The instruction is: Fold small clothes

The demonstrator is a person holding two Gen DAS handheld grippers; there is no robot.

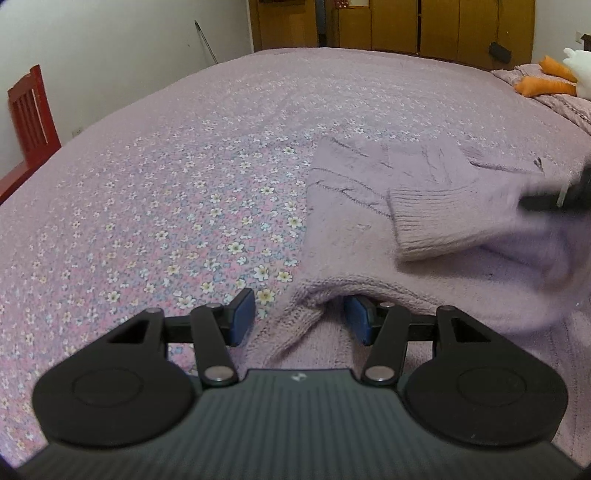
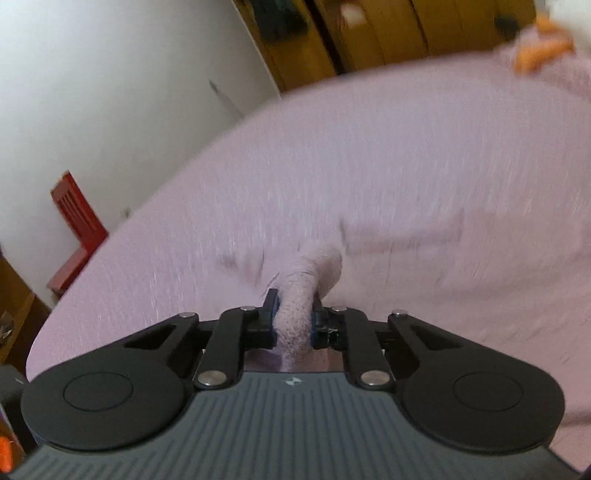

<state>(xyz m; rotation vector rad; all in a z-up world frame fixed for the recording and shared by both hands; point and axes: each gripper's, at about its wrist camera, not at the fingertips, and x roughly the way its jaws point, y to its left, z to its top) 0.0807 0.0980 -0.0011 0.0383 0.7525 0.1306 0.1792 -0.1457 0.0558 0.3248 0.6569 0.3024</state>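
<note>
A lilac knit sweater (image 1: pixel 354 206) lies on the floral bedspread (image 1: pixel 166 206), with one ribbed cuff (image 1: pixel 436 221) folded across its body. My left gripper (image 1: pixel 301 319) is open low over the bed, its jaws on either side of the sweater's near knit edge (image 1: pixel 314 299). My right gripper (image 2: pixel 294 321) is shut on a bunched fold of the lilac sweater (image 2: pixel 295 310) and holds it above the bed; that view is blurred by motion. The right gripper shows as a dark blur at the right edge of the left wrist view (image 1: pixel 554 195).
A red wooden chair (image 1: pixel 29 125) stands at the bed's left side. A wooden wardrobe (image 1: pixel 406 26) stands behind the bed. A white and orange plush toy (image 1: pixel 554 77) lies on a folded blanket at the far right.
</note>
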